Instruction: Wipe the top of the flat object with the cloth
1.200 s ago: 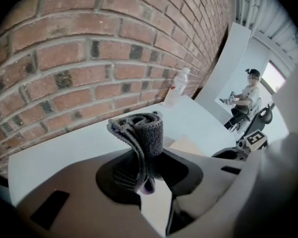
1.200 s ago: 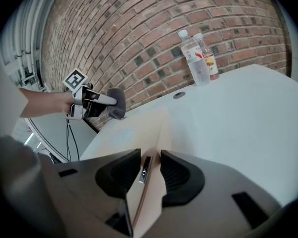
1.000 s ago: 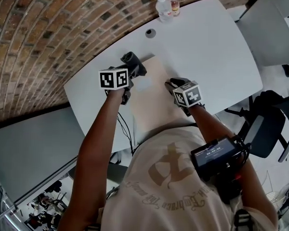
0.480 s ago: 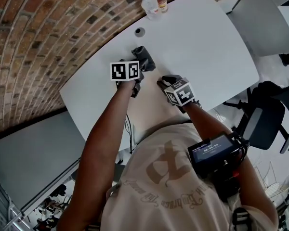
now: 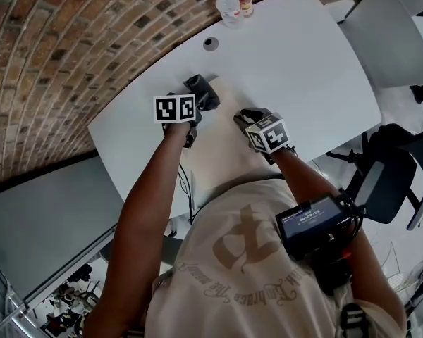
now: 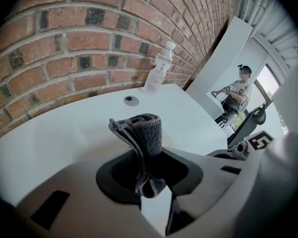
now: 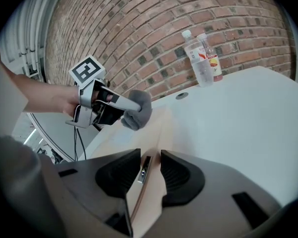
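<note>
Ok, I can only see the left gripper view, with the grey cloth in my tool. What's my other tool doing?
Observer: The right tool is at the near edge of a flat tan board. Its jaws sit either side of that edge, but I can't tell if they pinch it.
Operator: Where's my cloth on that board?
Observer: In the head view the cloth is at the board's far left corner.
Operator: I see one bottle. Any more?
Observer: Yes, the right gripper view shows two bottles side by side at the brick wall.
</note>
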A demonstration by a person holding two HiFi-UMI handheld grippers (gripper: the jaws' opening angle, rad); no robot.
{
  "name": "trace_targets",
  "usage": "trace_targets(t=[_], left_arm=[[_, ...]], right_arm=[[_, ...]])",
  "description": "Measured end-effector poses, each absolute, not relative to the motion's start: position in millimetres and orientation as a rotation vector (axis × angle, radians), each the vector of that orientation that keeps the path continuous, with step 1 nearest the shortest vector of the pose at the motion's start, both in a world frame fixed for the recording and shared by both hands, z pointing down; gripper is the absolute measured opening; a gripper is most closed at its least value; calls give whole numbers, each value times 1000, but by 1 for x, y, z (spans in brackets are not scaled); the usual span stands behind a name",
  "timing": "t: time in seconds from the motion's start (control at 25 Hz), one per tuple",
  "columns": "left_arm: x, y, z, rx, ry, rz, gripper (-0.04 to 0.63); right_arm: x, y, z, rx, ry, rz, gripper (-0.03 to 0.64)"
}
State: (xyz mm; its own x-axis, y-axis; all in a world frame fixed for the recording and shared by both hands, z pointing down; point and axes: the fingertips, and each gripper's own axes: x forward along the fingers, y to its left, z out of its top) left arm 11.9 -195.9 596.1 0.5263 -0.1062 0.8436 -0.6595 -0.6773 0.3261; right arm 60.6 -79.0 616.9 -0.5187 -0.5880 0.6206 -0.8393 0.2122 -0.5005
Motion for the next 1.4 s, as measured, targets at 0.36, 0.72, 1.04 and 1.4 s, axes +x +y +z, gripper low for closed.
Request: trace_targets(t=[0.36, 0.72, 1.04, 1.4], left_arm=[[-85, -205, 596, 2018, -786, 1081, 112], [-146, -201, 595, 1933, -903, 947, 112], [-180, -195, 590, 1896, -983, 927, 112], [-84, -164, 564, 2032, -727, 850, 112]], right_arm=[[61, -81, 618, 1344, -2190, 1194, 140], [61, -81, 619, 1353, -2174, 1201, 140], [61, -82, 621, 1324, -2153, 1190, 140], [63, -70, 614, 1313, -2175, 1209, 143]])
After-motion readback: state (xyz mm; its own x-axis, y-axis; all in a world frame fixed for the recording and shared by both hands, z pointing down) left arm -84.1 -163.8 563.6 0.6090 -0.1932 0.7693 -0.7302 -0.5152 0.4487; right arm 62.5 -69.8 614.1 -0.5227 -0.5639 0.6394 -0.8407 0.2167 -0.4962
